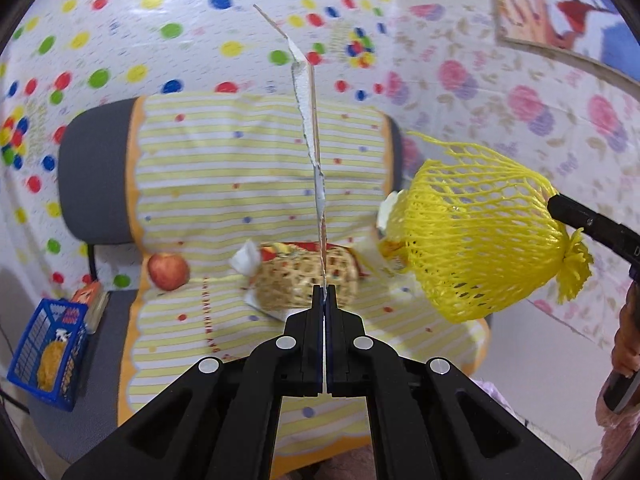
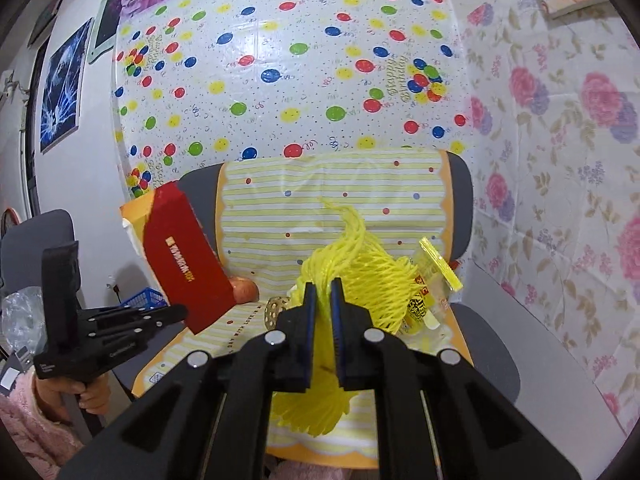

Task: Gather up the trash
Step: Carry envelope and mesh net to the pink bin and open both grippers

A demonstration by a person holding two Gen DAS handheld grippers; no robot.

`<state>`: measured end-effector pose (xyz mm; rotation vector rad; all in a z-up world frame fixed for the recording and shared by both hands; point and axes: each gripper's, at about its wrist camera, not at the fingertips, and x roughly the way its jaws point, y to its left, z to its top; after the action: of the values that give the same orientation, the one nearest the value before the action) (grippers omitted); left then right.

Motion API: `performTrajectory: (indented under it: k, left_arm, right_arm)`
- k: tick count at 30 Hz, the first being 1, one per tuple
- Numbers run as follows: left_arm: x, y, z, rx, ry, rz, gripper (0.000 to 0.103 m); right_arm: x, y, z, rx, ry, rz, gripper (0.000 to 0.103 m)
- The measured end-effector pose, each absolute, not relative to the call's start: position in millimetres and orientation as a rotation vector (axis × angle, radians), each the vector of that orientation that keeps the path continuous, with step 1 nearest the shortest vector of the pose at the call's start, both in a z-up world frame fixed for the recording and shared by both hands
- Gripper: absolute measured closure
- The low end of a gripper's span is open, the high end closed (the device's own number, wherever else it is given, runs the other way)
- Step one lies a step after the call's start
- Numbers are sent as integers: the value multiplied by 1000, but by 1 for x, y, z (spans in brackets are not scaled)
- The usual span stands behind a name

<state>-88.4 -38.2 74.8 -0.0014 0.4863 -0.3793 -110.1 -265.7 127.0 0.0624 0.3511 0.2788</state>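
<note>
Two handheld claws hang above a grey chair (image 2: 464, 176) draped with a yellow-striped cloth (image 1: 224, 152).

The left claw (image 1: 324, 292) is clenched on the bottom edge of a flattened red carton (image 2: 180, 264). From its own camera the carton shows only as a thin torn edge standing upward.

The right claw (image 2: 322, 296) is clamped on a bunch of yellow foam fruit netting (image 1: 472, 240), which dangles open-mouthed in the air over the seat's right side.

Still on the seat, against the backrest, lie a beige fruit net (image 1: 304, 280), crumpled white tissue (image 1: 246, 260) and a crinkled clear wrapper (image 2: 432, 288). An apple (image 1: 168, 271) rests near the seat's left edge.

A blue basket (image 1: 48, 356) sits on the floor to the chair's left, probably the bin.

To do this step well, keep both grips firm while carrying, since the netting is light and springy. Bring each piece over the basket before letting go, and leave the apple alone.
</note>
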Motion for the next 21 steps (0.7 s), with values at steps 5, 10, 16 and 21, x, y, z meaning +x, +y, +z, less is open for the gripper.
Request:
performTrajectory:
  k: [5, 10, 16, 21]
  left_arm:
    - [-98, -58, 76, 30, 480, -440, 103]
    - [-98, -71, 76, 28, 484, -476, 103]
    - [-98, -80, 67, 29, 519, -501, 103]
    - [-106, -98, 55, 72, 549, -566, 103]
  right_arm:
    - [-155, -273, 143, 37, 293, 232, 95]
    - [-178, -286, 171, -4, 215, 154, 95]
    - [-170, -292, 167, -24, 237, 111, 95]
    - [-179, -301, 147, 2, 294, 83, 95]
